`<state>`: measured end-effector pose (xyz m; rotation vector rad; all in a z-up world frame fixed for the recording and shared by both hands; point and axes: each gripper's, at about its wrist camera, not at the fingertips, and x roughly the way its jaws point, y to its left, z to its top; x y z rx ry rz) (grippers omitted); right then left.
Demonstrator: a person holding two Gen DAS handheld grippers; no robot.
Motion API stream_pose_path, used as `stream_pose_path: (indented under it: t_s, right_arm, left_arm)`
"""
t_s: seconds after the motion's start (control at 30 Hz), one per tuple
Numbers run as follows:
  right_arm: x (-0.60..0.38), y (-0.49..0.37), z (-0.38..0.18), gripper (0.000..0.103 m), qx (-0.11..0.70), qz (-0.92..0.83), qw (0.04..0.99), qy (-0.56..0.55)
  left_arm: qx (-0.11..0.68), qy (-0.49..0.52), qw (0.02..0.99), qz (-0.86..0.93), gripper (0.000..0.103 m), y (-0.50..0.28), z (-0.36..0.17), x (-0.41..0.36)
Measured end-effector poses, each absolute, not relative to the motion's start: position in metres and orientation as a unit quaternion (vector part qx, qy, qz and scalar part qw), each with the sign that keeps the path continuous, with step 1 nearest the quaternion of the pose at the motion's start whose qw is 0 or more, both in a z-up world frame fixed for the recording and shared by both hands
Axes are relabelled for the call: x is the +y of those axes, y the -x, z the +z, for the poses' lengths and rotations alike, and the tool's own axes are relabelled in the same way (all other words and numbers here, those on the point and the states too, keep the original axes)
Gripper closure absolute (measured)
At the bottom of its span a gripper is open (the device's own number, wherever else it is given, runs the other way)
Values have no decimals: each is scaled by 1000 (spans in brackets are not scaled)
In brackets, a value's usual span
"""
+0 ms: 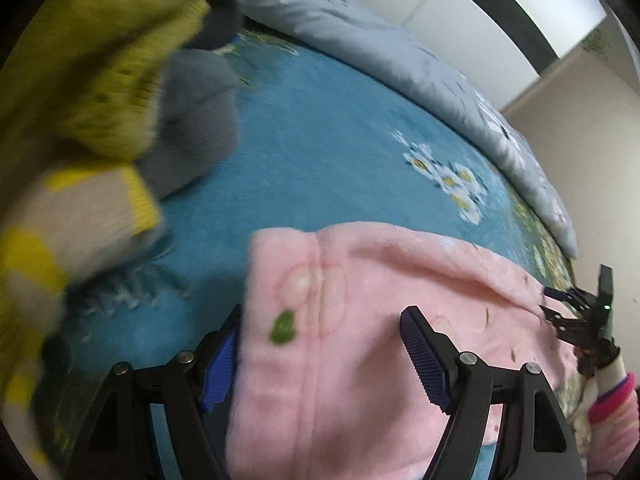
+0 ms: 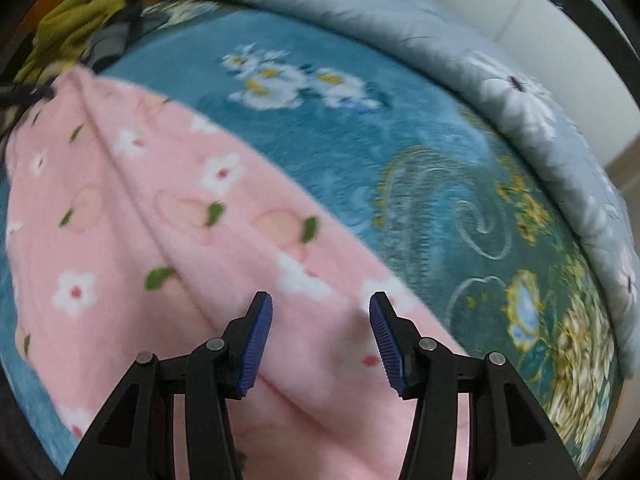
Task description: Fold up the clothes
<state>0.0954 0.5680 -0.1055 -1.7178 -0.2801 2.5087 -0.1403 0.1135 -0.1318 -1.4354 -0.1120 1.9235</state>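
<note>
1. We're over a bed, and the blue floral blanket covers nearly all of it, white and yellow flowers woven into the pile.
2. The pink fleece garment lies spread on that blanket, printed with peaches, green leaves and small white blossoms.
3. Left gripper: jaws standing wide apart, blue ribbed pads on either side of the garment's near edge, with the pink cloth running between them. Nothing pinched; the pads aren't pressing on the fabric.
4. Right gripper: jaws apart too, narrower than the left, hanging above a fold of the pink fleece garment. The cloth lies under and between the pads, and I see no squeeze on it.
5. From the left wrist view, the right gripper shows at the garment's far right edge, with a striped sleeve behind it.
6. Off to the left, a heap of other clothes: a yellow-green knit, blurred, with a grey garment beneath it and a beige-and-yellow striped piece in front.
7. Along the far side of the bed runs a pale grey-blue duvet, bunched up against a white wall.
8. In the right wrist view the blanket shows its yellow scrollwork near the duvet.
</note>
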Motion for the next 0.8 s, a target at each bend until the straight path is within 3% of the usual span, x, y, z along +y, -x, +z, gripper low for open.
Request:
stream_pose_path:
  t_s: [0.1,0.13,0.2,0.23,0.27,0.33,0.43,0.67,0.8]
  right_arm:
    - [559,-94,-111,51,-117,809,52,573]
    - [557,-94,-111,56,-119,807,55,576]
    - [557,-94,-111,78,-108,805,59,581]
    - [555,-95,-111,96,-104,804,60,583]
    - [550,-97,-112,99,-106,801,60,586]
    - [539,-99,-115,102,-120,798,59,588]
    - [530,-101,-113,103,-129,797,68,585]
    - [567,-94,-47,103,-112,838,159,509]
    - [578,-87,-43,103,-75,849,127,508]
  left_arm:
    - [-41,558,370,742,25,143,-135,117]
    - [-42,557,372,741,25,143,-136,118]
    - [-49,551,375,744,26,139,-136,116]
    - [-53,546,377,746,30,138,-134,113]
    - [-56,543,378,748,33,136,-132,110]
    - [-65,535,386,749,55,133,-130,106]
    - [-70,530,390,750,66,130,-127,106]
    - [-97,464,411,779,68,130,-81,104]
    - [-82,472,402,781,69,134,-83,118]
